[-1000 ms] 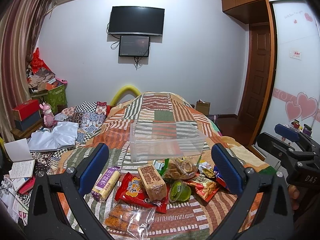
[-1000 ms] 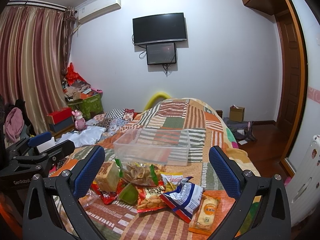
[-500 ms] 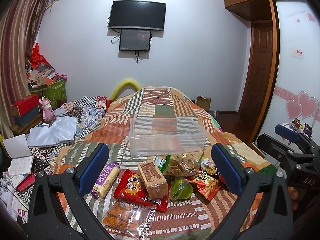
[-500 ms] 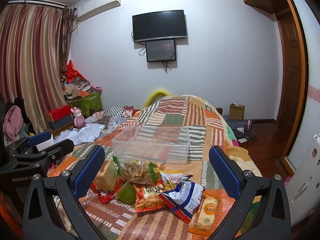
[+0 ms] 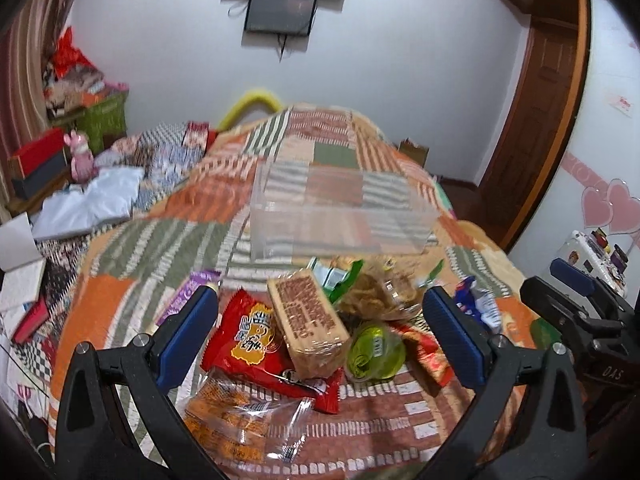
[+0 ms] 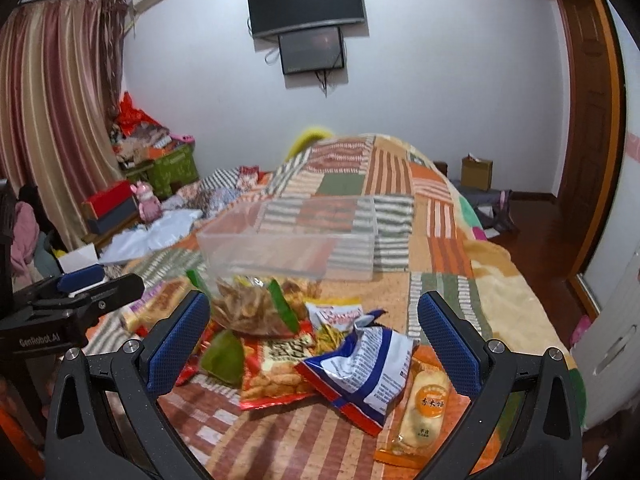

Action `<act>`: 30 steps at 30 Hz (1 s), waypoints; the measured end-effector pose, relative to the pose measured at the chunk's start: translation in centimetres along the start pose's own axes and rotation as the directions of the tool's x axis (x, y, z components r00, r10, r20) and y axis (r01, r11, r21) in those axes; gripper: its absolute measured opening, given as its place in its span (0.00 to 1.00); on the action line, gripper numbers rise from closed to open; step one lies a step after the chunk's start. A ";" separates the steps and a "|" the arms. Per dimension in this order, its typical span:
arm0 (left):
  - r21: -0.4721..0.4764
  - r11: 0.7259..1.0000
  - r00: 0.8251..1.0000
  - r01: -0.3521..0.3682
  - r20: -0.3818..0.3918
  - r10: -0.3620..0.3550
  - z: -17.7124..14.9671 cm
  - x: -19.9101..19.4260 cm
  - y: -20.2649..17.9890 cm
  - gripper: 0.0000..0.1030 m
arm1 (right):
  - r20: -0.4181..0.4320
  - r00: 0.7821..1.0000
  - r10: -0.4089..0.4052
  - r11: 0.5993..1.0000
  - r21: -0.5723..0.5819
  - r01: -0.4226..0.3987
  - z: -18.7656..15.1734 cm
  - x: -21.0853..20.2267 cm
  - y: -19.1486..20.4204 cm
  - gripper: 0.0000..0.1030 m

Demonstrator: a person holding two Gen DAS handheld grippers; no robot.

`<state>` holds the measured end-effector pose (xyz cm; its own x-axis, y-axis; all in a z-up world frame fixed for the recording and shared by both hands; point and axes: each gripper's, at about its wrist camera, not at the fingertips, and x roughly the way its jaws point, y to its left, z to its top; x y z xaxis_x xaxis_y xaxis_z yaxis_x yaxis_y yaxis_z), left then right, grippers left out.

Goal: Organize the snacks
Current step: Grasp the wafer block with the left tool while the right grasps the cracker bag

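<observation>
A pile of snacks lies on the patchwork bed. In the left wrist view my left gripper (image 5: 320, 316) is open above a brown wafer pack (image 5: 306, 318), a red packet (image 5: 250, 330) and a green jelly cup (image 5: 374, 350). A clear empty plastic box (image 5: 340, 216) stands just behind the pile. In the right wrist view my right gripper (image 6: 314, 322) is open over a blue-and-white bag (image 6: 366, 364), a red-orange chips bag (image 6: 276, 364) and a clear bag of fried snacks (image 6: 250, 306); the box (image 6: 288, 240) sits beyond. An orange rice-cracker pack (image 6: 424, 408) lies at the right.
The bed cover (image 5: 168, 236) stretches far beyond the box. Clothes, boxes and a pink toy (image 5: 80, 156) crowd the left side. A wooden door (image 5: 536, 120) and floor lie to the right. The other gripper (image 6: 64, 300) shows at the left of the right wrist view.
Both grippers have tipped downward and moved closer to the snack pile, so the snacks fill more of each view. Both stay open and hold nothing.
</observation>
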<state>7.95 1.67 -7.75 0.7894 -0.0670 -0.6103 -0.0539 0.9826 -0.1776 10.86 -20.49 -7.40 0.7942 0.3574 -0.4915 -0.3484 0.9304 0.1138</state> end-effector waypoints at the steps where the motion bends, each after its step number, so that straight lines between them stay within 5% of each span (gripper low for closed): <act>1: -0.007 1.000 1.000 -0.002 -0.011 0.002 0.0 0.5 0.2 1.00 | -0.016 1.000 0.002 1.000 -0.003 -0.002 -0.2 0.5 0.0 1.00; 11: -0.037 0.998 0.992 -0.048 -0.120 0.043 -0.6 5.3 2.3 0.85 | -0.118 0.989 0.090 0.996 -0.005 -0.091 -0.6 4.4 0.3 0.98; 22: -0.024 1.000 0.979 0.010 -0.203 -0.015 -0.9 7.8 2.3 0.78 | -0.197 0.971 0.139 0.985 -0.074 -0.156 -0.7 7.7 3.1 0.94; 30: 0.001 1.000 0.985 0.000 -0.175 0.000 -1.1 7.2 2.9 0.62 | -0.262 0.954 0.149 0.979 -0.094 -0.179 -0.9 9.9 4.4 0.92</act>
<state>12.85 3.87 -13.50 0.6705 -0.0961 -0.7357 -0.0530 0.9828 -0.1767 16.70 -12.92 -12.56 0.5750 0.4580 -0.6779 -0.5300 0.8398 0.1178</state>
